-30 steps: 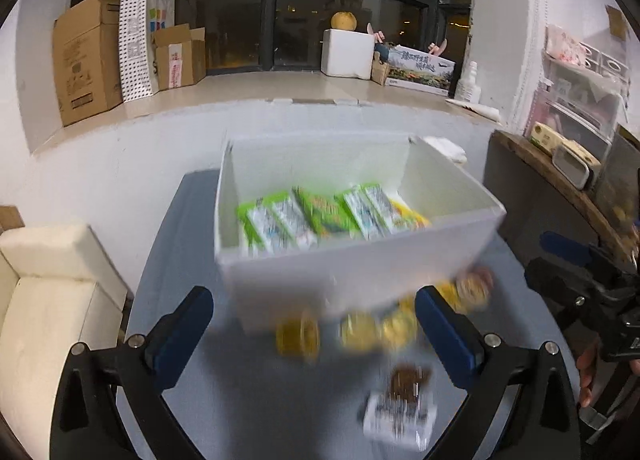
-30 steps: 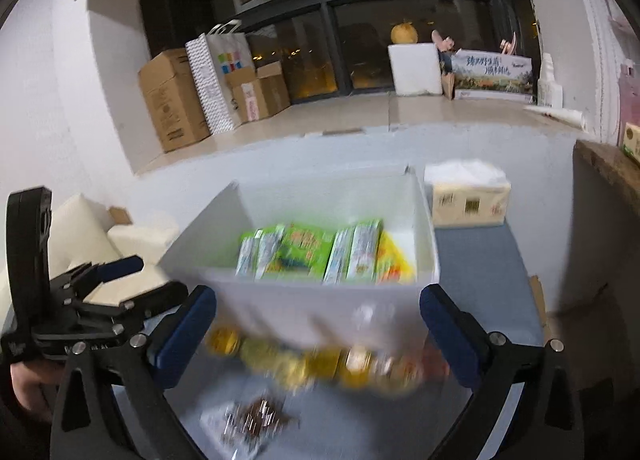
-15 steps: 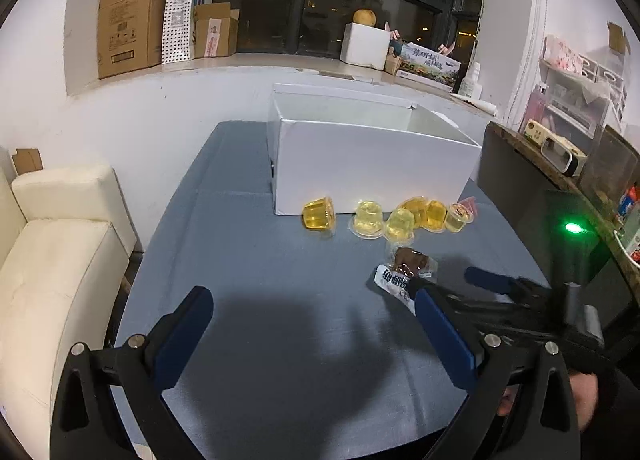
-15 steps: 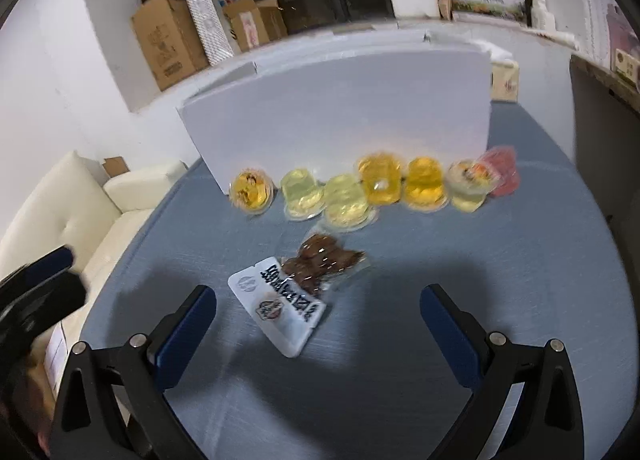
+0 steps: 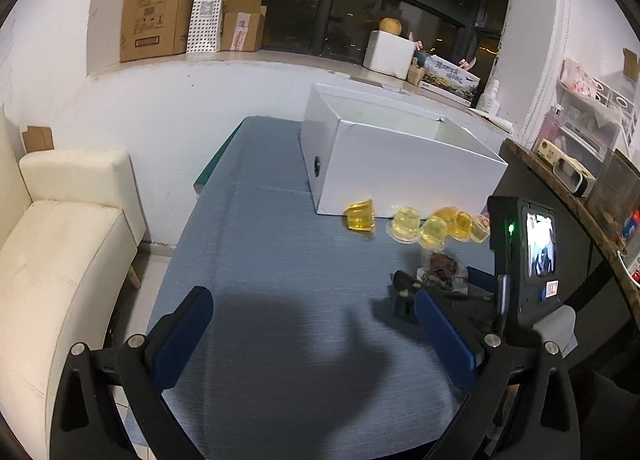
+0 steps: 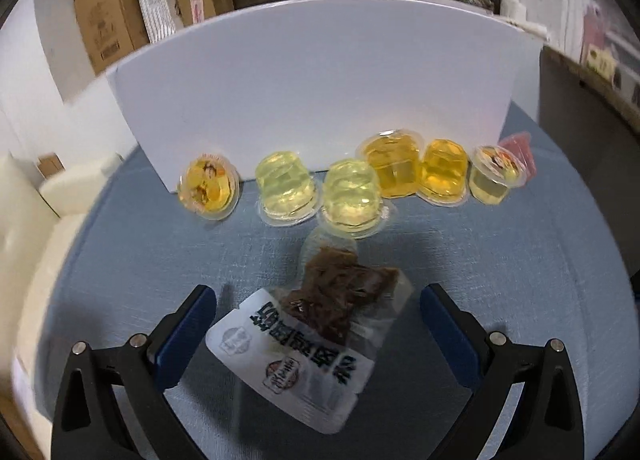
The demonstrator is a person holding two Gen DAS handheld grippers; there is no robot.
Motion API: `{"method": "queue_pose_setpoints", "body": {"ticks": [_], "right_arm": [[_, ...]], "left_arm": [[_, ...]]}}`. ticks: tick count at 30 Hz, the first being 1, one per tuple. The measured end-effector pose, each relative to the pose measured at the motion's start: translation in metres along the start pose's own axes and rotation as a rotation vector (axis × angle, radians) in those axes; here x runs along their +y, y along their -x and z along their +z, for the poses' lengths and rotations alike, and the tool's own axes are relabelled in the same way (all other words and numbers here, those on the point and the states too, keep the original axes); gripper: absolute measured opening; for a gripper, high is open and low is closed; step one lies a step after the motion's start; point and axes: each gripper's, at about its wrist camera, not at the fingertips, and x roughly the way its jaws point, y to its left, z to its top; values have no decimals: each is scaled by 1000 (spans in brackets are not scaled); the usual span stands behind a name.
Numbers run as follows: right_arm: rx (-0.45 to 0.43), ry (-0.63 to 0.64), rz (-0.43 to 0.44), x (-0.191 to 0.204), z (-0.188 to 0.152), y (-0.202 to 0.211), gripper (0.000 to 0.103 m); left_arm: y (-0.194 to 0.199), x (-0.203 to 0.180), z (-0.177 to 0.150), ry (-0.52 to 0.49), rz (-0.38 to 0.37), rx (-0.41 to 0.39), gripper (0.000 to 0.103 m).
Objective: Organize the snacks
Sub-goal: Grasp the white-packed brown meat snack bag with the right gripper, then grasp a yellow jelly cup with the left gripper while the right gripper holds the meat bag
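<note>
One clear plastic packet of dark dried meat point(image 6: 316, 336) lies flat on the blue tabletop point(image 6: 500, 260) between the right tool's point(image 6: 318, 326) spread fingers; lower squarely, pinch its middle — left tool point(image 5: 312, 334) hangs released.

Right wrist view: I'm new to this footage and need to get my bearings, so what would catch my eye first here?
First, the row of yellow jelly cups lined up on the blue table along the front wall of the white box. Next, the clear packet of dark dried snack, lying between the open fingers of the right gripper and not yet gripped.
</note>
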Motion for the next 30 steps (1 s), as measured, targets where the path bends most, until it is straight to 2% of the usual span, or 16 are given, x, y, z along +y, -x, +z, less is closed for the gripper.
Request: {"method": "queue_pose_setpoints", "body": {"ticks": [2, 4, 11, 22, 30], "right_arm": [[-22, 51, 18, 8, -2, 3, 85], [-29, 69, 27, 10, -3, 7, 72], [-55, 111, 71, 6, -8, 18, 56], [-141, 104, 105, -25, -9, 63, 55], [-195, 47, 108, -71, -9, 95, 55]], "left_arm": [[-2, 1, -1, 3, -1, 2, 103], [-5, 2, -1, 8, -4, 6, 103], [-10, -3, -5, 3, -8, 18, 103], [-28, -16, 1, -27, 2, 40, 103], [-103, -44, 25, -65, 29, 94, 103]]}}
